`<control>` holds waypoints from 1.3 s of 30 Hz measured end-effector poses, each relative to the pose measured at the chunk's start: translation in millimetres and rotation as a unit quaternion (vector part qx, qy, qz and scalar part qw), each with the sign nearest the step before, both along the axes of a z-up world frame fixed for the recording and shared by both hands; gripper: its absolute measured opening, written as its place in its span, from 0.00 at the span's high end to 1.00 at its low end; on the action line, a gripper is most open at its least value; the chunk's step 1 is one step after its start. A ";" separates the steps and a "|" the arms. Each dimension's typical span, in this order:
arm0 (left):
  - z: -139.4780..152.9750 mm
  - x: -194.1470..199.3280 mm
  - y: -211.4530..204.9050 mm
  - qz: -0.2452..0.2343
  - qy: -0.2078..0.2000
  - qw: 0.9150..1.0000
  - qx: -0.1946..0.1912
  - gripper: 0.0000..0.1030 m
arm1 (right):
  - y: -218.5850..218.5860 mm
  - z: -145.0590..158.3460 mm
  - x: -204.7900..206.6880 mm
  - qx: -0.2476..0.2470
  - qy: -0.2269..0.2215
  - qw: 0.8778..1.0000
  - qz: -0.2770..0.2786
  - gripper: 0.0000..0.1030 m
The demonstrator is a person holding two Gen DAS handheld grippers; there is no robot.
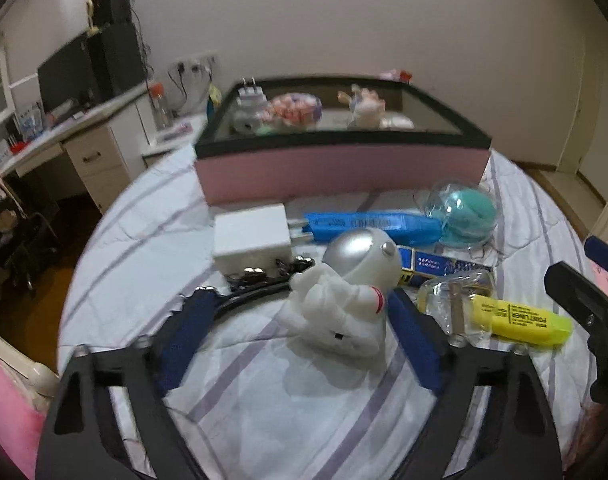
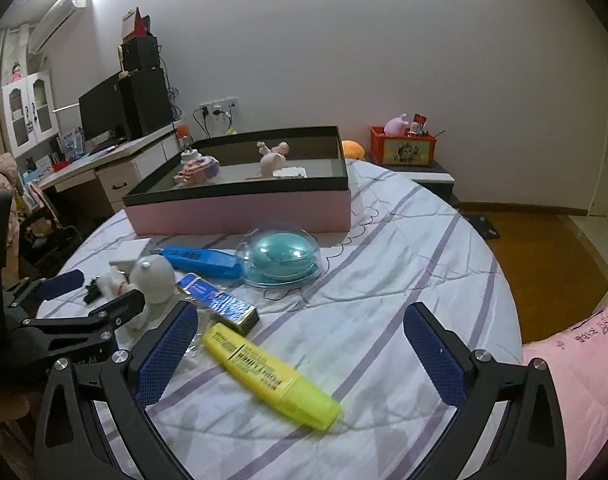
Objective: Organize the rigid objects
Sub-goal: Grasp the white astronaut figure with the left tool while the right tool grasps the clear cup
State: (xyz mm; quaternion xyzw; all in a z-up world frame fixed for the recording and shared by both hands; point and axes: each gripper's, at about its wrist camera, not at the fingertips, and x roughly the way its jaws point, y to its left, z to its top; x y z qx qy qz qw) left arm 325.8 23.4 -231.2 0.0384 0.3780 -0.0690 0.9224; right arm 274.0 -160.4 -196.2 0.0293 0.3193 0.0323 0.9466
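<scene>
We straddle the astronaut figurine [image 1: 343, 304] with the left gripper [image 1: 300, 320], jaws wide apart; light, hard, slick, so pinch its torso. Right gripper [image 2: 300, 344] gapes empty, highlighter [image 2: 270, 374] at its 12 o'clock.

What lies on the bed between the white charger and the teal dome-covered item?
A blue tool lies between the white charger and the teal dome-covered item, its near end at the charger's prongs; the left wrist view shows it best.

Yellow highlighter [image 2: 270, 374], teal macaron [image 2: 282, 256], pink box [image 2: 240, 210], purple-striped white sheet [image 2: 383, 300].
</scene>
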 end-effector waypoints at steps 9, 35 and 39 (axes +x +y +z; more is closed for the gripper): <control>-4.8 8.7 -19.7 -0.040 0.014 0.999 0.018 0.44 | -1.7 -6.2 19.0 0.000 0.022 1.000 0.002 0.00; 4.9 -57.3 55.8 -0.002 -0.004 1.000 -0.003 0.44 | 93.1 -19.6 22.5 -0.027 0.082 0.994 0.067 0.43; -0.8 -52.3 59.9 0.002 0.003 1.000 -0.009 0.44 | 100.2 -23.2 25.3 -0.036 0.088 0.993 0.074 0.53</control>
